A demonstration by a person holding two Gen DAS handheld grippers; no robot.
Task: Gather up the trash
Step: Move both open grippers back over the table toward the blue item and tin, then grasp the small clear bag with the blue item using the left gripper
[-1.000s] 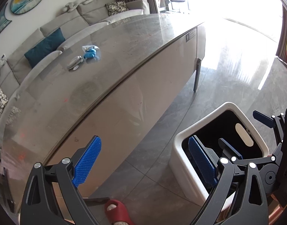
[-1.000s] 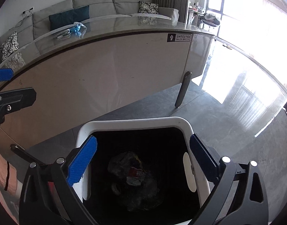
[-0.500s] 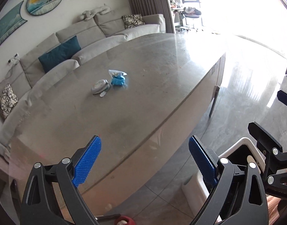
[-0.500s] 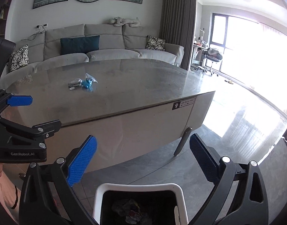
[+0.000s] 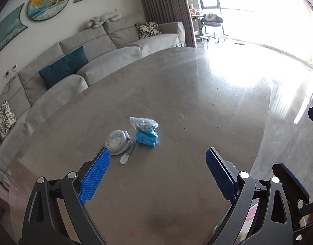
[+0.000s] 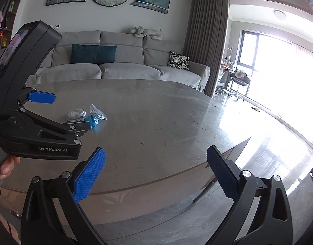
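Observation:
A crumpled blue wrapper with a clear plastic bag (image 5: 145,131) lies on the grey stone table (image 5: 187,102), beside a round white case with a bead chain and tag (image 5: 116,142). My left gripper (image 5: 158,175) is open and empty, held above the table just short of these two things. My right gripper (image 6: 156,173) is open and empty near the table's front edge, further from them. The wrapper (image 6: 94,118) and the round case (image 6: 75,114) also show in the right wrist view, partly behind the left gripper's body (image 6: 40,134).
A grey sofa (image 6: 119,67) with cushions runs behind the table. Small crumbs dot the tabletop. The table's right edge (image 6: 228,153) drops to a shiny tiled floor (image 6: 268,163). A chair stands by the bright window (image 6: 240,81).
Both grippers rose from over the white trash bin to table height. The bin has left both views. The left gripper moved in over the table toward the wrapper and case.

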